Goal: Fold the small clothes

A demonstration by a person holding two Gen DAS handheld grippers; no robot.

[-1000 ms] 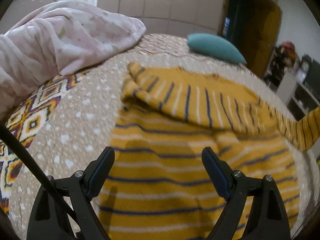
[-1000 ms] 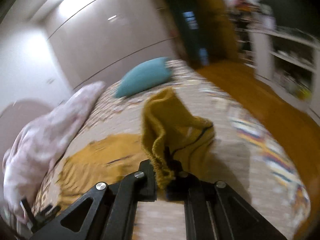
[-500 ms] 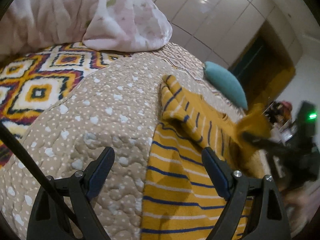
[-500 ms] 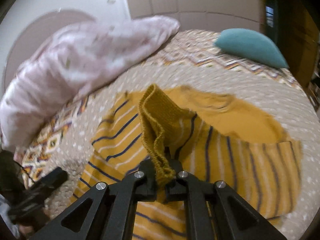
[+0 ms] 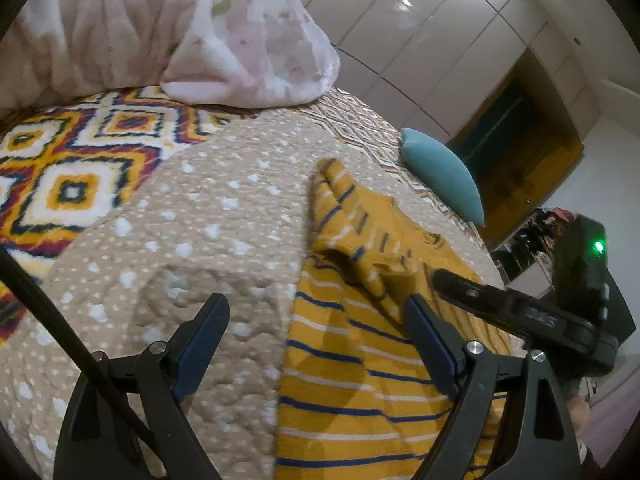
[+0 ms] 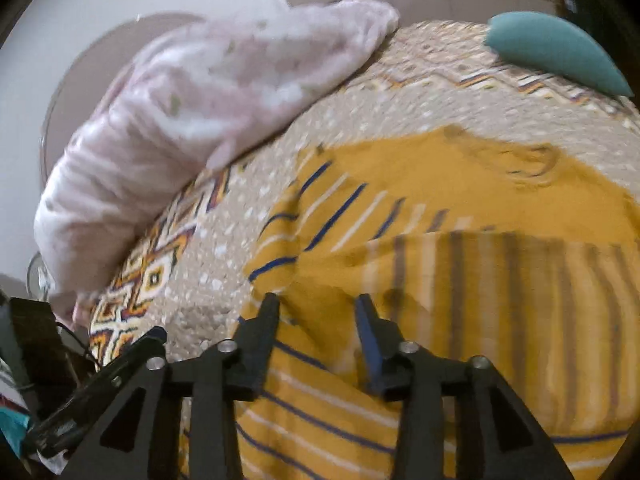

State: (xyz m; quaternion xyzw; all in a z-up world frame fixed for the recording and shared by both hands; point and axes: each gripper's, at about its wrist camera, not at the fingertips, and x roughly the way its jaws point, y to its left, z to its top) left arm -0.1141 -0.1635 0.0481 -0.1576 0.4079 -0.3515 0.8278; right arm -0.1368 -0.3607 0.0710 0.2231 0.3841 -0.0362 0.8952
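A mustard-yellow sweater with blue and white stripes (image 5: pixel 356 344) lies flat on the bed, also seen in the right wrist view (image 6: pixel 460 280). Both sleeves are folded across its chest; the right sleeve (image 6: pixel 520 292) lies over the left one. My left gripper (image 5: pixel 316 344) is open and empty, low over the sweater's left edge. My right gripper (image 6: pixel 316 312) is open and empty just above the folded sleeves. It also shows in the left wrist view (image 5: pixel 520 312), to the right of the left gripper.
A beige dotted quilt (image 5: pixel 200 220) with a bright diamond-pattern border (image 5: pixel 68 172) covers the bed. A crumpled pink blanket (image 5: pixel 160 28) lies at the back left, a teal pillow (image 5: pixel 440 176) at the far end. Wardrobe doors (image 5: pixel 440 40) stand behind.
My right gripper carried the right sleeve across the sweater, laid it over the chest and opened, letting it go. My left gripper shifted left to the sweater's left edge.
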